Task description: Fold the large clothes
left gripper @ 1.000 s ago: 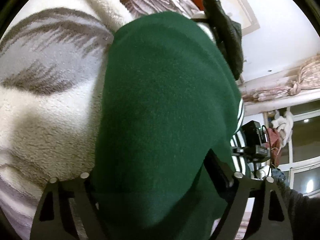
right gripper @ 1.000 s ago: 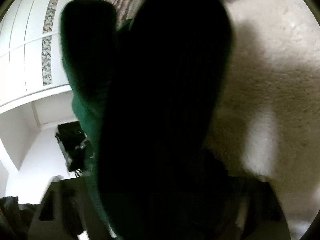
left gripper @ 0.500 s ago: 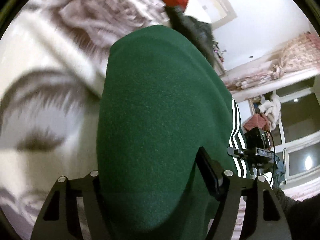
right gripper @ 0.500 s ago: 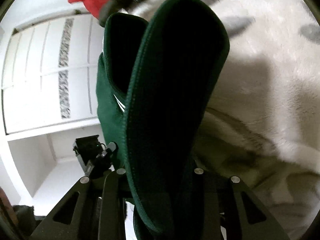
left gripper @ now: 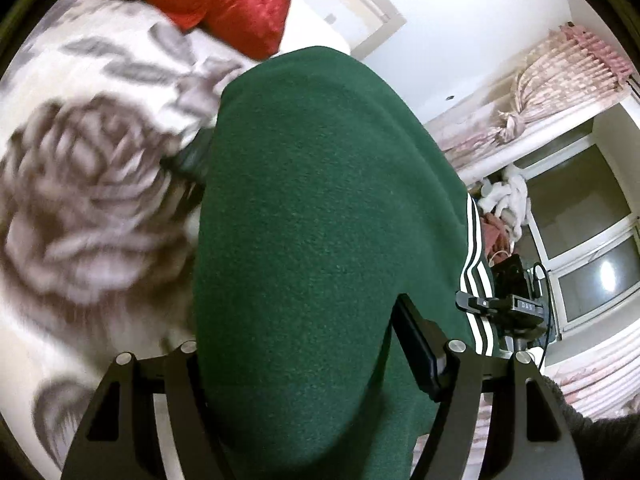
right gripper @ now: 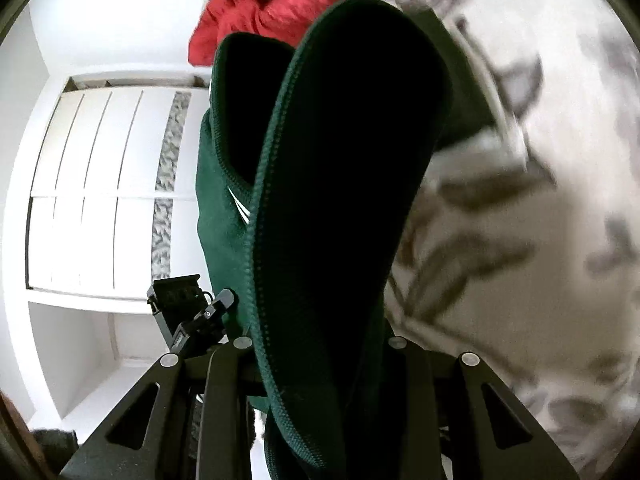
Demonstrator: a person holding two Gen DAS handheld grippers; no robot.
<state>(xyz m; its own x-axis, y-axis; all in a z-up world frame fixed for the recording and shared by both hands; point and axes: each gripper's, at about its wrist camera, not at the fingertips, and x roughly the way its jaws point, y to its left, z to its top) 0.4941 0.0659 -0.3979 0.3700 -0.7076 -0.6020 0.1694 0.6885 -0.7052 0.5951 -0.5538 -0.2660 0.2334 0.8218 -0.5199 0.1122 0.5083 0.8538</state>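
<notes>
Right now both grippers have hold of the green garment (left gripper: 320,220) — a heavy fleece piece with white stripes (left gripper: 476,280) down one side — and it hangs between them above the blanket (left gripper: 80,220) with the grey flower print. The left gripper (left gripper: 312,380) has its jaws set fairly wide around a thick bunch of the cloth; the right gripper (right gripper: 320,360) pinches a narrower fold near a stitched hem (right gripper: 264,240), jaws close together.

To do this lift well, I would keep the two holds level with each other, so the cloth hangs straight and the striped edge does not twist. Pull the hands gently apart — just enough to take out the sag. The left hold looks bulky and could slip, so move slowly. Steer clear of the red bedding (left gripper: 224,4) at the far end, then lay the garment flat on a bare part of the blanket before making a fold.
</notes>
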